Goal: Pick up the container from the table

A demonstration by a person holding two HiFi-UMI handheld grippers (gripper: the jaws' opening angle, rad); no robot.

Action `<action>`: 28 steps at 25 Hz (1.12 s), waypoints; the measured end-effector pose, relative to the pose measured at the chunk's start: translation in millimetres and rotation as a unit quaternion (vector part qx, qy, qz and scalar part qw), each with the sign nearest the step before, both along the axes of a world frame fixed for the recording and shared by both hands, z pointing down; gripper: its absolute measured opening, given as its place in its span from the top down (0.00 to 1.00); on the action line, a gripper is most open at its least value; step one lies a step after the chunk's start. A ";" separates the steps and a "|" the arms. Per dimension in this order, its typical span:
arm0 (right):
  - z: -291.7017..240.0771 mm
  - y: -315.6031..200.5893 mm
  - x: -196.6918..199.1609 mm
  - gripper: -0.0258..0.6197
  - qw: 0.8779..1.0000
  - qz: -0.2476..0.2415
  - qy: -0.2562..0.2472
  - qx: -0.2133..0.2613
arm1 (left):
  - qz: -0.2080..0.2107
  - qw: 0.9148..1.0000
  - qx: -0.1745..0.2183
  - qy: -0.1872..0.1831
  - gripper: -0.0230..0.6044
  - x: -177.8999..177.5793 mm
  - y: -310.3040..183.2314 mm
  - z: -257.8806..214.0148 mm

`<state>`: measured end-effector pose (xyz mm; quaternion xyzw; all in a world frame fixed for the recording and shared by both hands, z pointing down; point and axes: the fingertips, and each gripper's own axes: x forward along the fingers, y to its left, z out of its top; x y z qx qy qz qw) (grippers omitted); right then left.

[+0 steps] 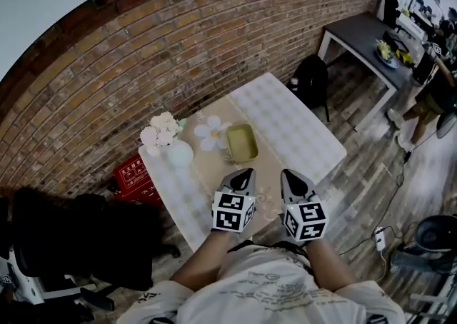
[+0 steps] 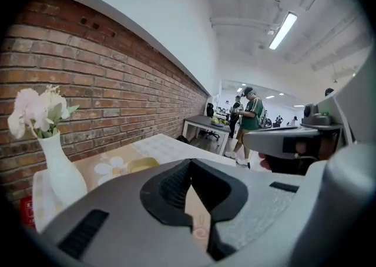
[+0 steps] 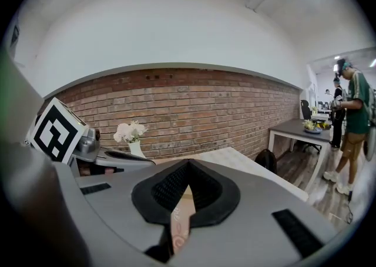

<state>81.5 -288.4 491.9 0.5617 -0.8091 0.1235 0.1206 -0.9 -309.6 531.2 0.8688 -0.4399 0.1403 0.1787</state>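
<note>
My left claw (image 1: 246, 172) and right claw (image 1: 289, 173) hang side by side over the near edge of the white-checked worktop (image 1: 300, 133), both pointing away from me. Each claw is clenched: in the left gripper view the black ribbed pads (image 2: 174, 186) of the left claw (image 2: 189, 163) meet at their tips with nothing between them. The right gripper view shows the right claw (image 3: 188, 163) closed and empty in the same way.

The shallow olive-yellow rectangular container (image 1: 242, 143) lies on the tan runner (image 1: 214, 165) down the middle of the worktop. It sits just beyond my left claw and apart from both claws. It shows in the left gripper view as a yellow shape (image 2: 143, 164) past the tips. Left of it stands a white vase of pale flowers (image 1: 176, 150), with white daisy shapes (image 1: 211, 133) between vase and container.
</note>
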 end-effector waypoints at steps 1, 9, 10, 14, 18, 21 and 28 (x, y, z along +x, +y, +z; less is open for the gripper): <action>3.6 -3.9 -0.7 0.96 1.000 -0.001 0.002 -0.004 | 0.001 1.000 -0.003 -0.008 0.96 -1.9 -4.7 5.5; 17.3 -29.4 2.3 0.96 1.000 -0.017 0.004 -0.021 | 0.045 0.995 -0.021 -0.092 0.95 6.4 -23.7 55.0; 18.1 -32.6 4.1 0.96 1.000 -0.020 0.004 -0.023 | 0.057 0.992 -0.020 -0.108 0.94 10.0 -25.7 62.9; 19.5 -43.1 10.7 0.96 0.999 -0.033 0.004 -0.025 | 0.091 0.976 -0.015 -0.198 0.87 14.8 -32.6 89.1; 22.7 -50.6 22.7 0.96 0.999 -0.040 0.003 -0.031 | 0.136 0.939 -0.003 -0.315 0.84 19.1 -42.3 114.2; 26.9 -55.3 34.6 0.96 0.998 -0.041 0.000 -0.037 | 0.169 0.907 0.000 -0.387 0.84 22.8 -52.7 134.8; 36.1 -59.7 59.5 0.96 0.998 -0.041 0.002 -0.049 | 0.198 0.861 -0.014 -0.469 0.84 20.0 -77.5 166.1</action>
